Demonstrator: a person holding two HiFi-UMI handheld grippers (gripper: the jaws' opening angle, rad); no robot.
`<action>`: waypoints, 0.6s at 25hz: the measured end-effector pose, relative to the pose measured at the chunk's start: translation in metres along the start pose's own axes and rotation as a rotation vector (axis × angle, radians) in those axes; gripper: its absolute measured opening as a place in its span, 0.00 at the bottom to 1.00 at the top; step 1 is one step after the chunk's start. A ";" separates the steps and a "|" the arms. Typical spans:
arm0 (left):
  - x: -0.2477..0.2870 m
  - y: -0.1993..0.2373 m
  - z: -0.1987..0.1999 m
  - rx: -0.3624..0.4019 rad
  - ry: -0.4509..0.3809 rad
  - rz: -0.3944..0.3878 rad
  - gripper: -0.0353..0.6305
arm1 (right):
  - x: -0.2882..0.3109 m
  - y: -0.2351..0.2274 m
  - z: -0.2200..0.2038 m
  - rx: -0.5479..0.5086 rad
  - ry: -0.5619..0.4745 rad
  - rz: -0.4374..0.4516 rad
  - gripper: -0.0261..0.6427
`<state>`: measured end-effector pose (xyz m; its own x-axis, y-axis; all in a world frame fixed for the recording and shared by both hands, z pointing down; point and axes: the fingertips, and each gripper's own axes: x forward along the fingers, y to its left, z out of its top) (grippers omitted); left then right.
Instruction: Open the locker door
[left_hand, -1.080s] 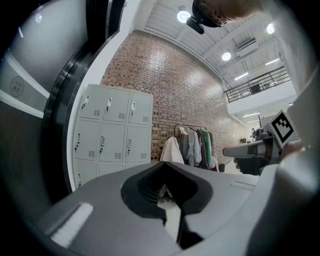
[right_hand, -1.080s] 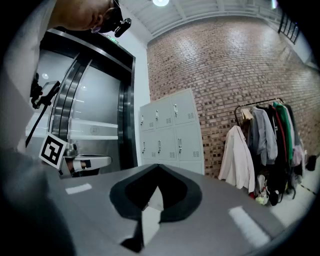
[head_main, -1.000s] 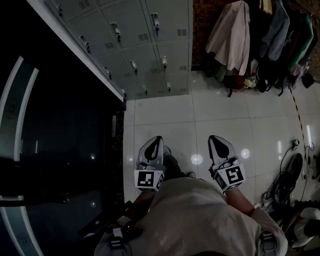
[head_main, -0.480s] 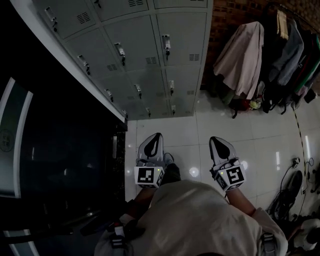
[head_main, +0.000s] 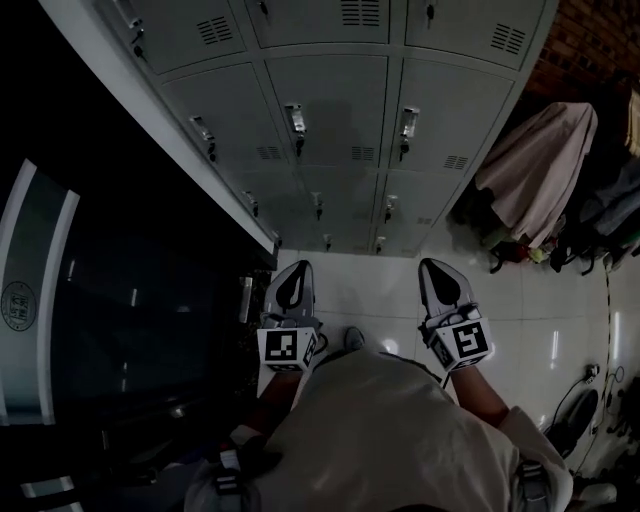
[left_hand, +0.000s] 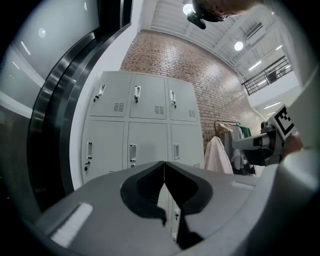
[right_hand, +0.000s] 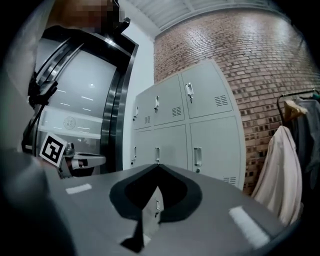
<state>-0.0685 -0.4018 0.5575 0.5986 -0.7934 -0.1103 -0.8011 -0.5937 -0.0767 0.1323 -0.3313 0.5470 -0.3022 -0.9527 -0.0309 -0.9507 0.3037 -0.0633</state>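
A bank of grey metal lockers (head_main: 330, 130) stands ahead of me, each door with a small handle and a vent; in the head view it fills the upper middle. It also shows in the left gripper view as the lockers (left_hand: 145, 125) and in the right gripper view as the lockers (right_hand: 200, 130). My left gripper (head_main: 292, 272) is held in front of my body, shut and empty, well short of the doors. My right gripper (head_main: 437, 270) is level with it, also shut and empty. All locker doors in view are closed.
A dark glass wall with curved metal trim (head_main: 100, 300) runs along the left. Coats hang on a rack (head_main: 560, 190) at the right against a brick wall (right_hand: 260, 55). The floor is glossy white tile (head_main: 540, 310), with cables (head_main: 580, 400) at the lower right.
The view has tilted up and toward the lockers, which now fill the top of the head view. Both grippers keep their place in front of me, still shut.
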 end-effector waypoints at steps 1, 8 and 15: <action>0.010 0.012 -0.003 -0.003 0.008 0.011 0.10 | 0.014 -0.001 -0.002 0.007 0.027 0.006 0.04; 0.054 0.039 -0.026 -0.027 0.031 0.037 0.10 | 0.067 -0.005 -0.006 0.015 0.002 0.052 0.04; 0.047 0.058 -0.052 -0.059 0.074 0.087 0.10 | 0.123 0.004 -0.020 0.029 -0.006 0.147 0.11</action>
<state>-0.0861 -0.4805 0.5992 0.5273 -0.8487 -0.0405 -0.8496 -0.5273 -0.0112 0.0896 -0.4469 0.5631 -0.4374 -0.8980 -0.0477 -0.8938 0.4400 -0.0864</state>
